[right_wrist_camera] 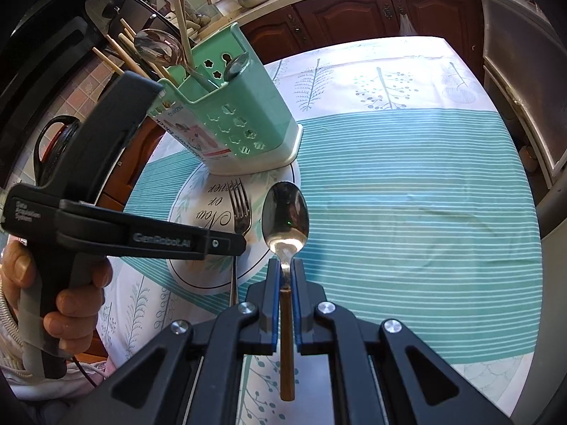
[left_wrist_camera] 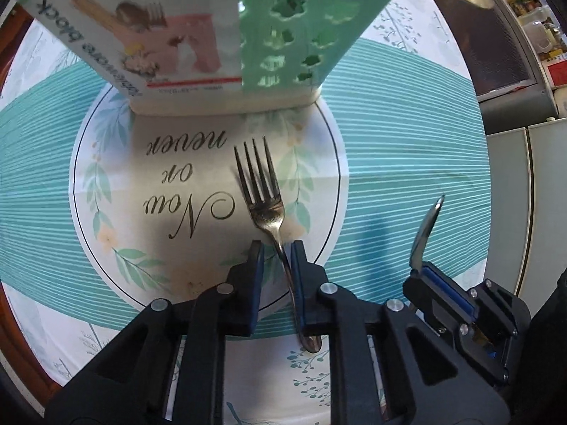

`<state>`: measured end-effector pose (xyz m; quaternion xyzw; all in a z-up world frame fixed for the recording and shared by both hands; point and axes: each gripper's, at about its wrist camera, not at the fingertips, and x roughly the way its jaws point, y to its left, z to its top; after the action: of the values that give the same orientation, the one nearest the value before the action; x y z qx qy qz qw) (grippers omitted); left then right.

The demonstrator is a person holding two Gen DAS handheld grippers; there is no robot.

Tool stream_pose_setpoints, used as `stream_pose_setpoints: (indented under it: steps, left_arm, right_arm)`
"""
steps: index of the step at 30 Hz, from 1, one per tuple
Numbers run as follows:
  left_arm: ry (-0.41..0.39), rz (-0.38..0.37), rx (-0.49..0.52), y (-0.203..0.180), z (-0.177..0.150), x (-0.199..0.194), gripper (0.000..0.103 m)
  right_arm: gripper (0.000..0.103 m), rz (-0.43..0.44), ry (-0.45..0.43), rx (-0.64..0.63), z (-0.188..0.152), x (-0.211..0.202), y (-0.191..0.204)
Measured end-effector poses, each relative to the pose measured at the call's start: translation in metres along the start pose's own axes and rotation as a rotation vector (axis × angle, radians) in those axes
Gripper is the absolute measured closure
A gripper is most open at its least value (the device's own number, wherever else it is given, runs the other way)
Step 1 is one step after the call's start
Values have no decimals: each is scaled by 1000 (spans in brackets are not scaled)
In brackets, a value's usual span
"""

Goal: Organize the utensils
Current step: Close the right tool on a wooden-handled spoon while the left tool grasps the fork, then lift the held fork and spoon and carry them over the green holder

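Observation:
A silver fork (left_wrist_camera: 264,191) lies on the round placemat (left_wrist_camera: 106,184), tines pointing at the green utensil holder (left_wrist_camera: 283,28). My left gripper (left_wrist_camera: 276,248) is open, its jaws on either side of the fork's handle. My right gripper (right_wrist_camera: 286,265) is shut on a wooden-handled spoon (right_wrist_camera: 285,212) and holds it above the table, right of the fork (right_wrist_camera: 239,209). The holder (right_wrist_camera: 230,120) stands at the placemat's far edge with spoons and chopsticks in it. The right gripper (left_wrist_camera: 421,265) with the spoon (left_wrist_camera: 427,226) also shows in the left wrist view.
A teal-striped tablecloth (right_wrist_camera: 407,194) covers the table. Wooden cabinets (right_wrist_camera: 354,17) and a cluttered counter stand beyond the table's far edge. The left gripper body (right_wrist_camera: 124,237) and the hand holding it fill the left of the right wrist view.

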<state>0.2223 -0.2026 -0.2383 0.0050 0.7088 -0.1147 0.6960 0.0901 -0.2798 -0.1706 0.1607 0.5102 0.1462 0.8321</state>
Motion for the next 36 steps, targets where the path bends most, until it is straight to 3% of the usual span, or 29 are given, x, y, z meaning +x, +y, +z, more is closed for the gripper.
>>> stream_pose_setpoints:
  steps: [7, 15, 18, 26, 31, 36]
  left_arm:
    - [-37, -20, 46, -3, -11, 3, 101]
    - [-203, -32, 138, -9, -38, -18, 101]
    - [-301, -61, 178, -14, -52, -41, 101]
    - [-583, -83, 255, -17, -76, -112, 101]
    - [-712, -104, 253, -6, -66, -158, 101]
    - [-842, -145, 210, 3, -42, -202, 101]
  right_arm:
    - [97, -3, 11, 0, -2, 3, -1]
    - [97, -3, -13, -14, -3, -2, 6]
    - [97, 8, -35, -24, -4, -6, 11]
    - [97, 36, -163, -54, 3, -34, 30]
    - [97, 40, -267, -73, 21, -55, 45]
    - [97, 39, -437, -81, 57, -77, 58]
